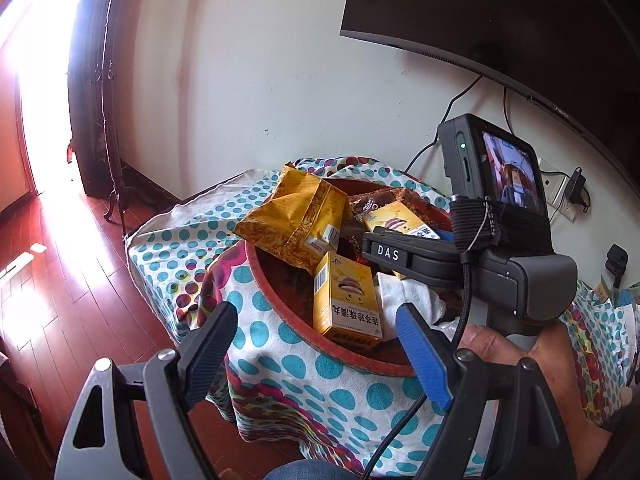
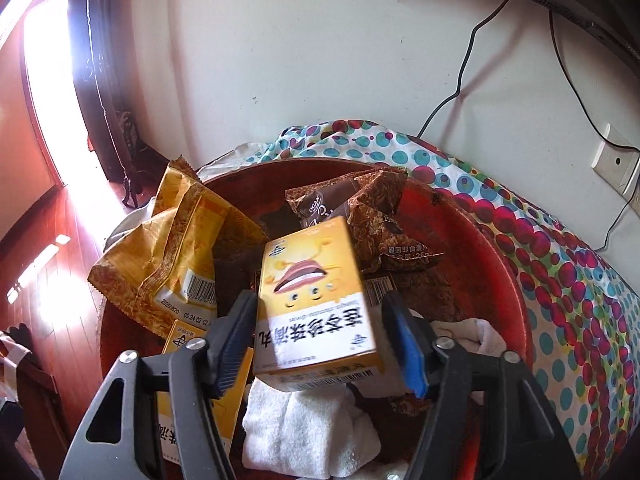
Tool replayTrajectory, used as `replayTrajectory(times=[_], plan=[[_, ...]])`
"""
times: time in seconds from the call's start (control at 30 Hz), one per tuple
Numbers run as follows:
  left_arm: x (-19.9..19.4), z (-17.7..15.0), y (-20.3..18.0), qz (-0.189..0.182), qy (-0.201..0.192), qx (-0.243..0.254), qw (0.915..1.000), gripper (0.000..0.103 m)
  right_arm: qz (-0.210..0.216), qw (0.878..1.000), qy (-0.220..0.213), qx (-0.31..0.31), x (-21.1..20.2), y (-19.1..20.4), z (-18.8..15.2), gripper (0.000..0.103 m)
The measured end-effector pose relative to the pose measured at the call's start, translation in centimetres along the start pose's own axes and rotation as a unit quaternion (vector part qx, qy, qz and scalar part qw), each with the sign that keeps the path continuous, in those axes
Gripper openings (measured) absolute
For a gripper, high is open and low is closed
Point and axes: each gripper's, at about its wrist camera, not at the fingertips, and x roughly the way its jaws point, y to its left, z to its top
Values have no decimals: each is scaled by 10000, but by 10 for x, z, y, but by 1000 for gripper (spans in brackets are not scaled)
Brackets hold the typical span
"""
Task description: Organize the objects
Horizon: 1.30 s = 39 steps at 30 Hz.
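Observation:
A red basin (image 2: 500,248) stands on a table under a spotted cloth (image 2: 560,280). Inside it lie a yellow snack bag (image 2: 172,248), brown packets (image 2: 372,208), a white towel (image 2: 308,424) and a yellow box (image 2: 192,360). A second yellow box (image 2: 316,280) sits tilted between the fingers of my right gripper (image 2: 320,300). Its left edge rests against one pad, and a gap shows at the blue pad (image 2: 404,344), so the jaws stand open. My left gripper (image 1: 316,312) hangs open and empty over the basin's near rim (image 1: 360,360), just before the lower yellow box (image 1: 344,296).
In the left wrist view a person's hand (image 1: 520,360) holds the right gripper's body (image 1: 520,276) over the basin. A dark television (image 1: 500,12) hangs on the wall above, with cables and a socket (image 2: 616,164) below it. A wooden floor (image 1: 60,280) and a coat stand (image 1: 108,120) lie to the left.

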Motion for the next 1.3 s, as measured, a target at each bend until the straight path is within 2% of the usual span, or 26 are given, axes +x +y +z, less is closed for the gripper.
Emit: replayTrajectory(times=[0.03,0.1,0.3,0.4,0.5,0.67,0.8,0.93,1.03,1.17,1.3], plan=[[-2,1,-1,-11,-27,14,10000,84,-111,9999,-101,49,-8,-5,0,82],[-8,2,-5,-32,-108,57,9999,84,-168,9991,-270,283,-25,-20,-2,97],[-26,1,-21,-161,-213,179,9995,84,-806,9938,-374,665,-75,-57,-28,98],[-37,-1,-32,-267,-246,241,9991,84,-970,9907,-581,756,-111,-68,-48,101],[-53,-4,-47,-323,-345,374,9982,84,-1100,9897,-729,555,-140,-68,-64,102],[-79,-12,-67,-255,-521,554,9968,84,-1215,9872,-876,551,-181,-78,-88,103],[-85,-19,-72,-250,-440,592,9970,84,-1208,9873,-835,611,-191,-88,-104,103],[-85,-23,-73,-48,-413,696,9967,84,-1230,9868,-786,701,-190,-95,-113,103],[-78,-23,-73,-99,-263,674,9973,84,-1236,9869,-749,716,-185,-95,-114,103],[-75,-25,-72,44,-359,744,9966,84,-1247,9880,-703,574,-174,-87,-112,103],[-68,-24,-67,-99,-213,625,9978,84,-1192,9896,-609,531,-162,-83,-112,103]])
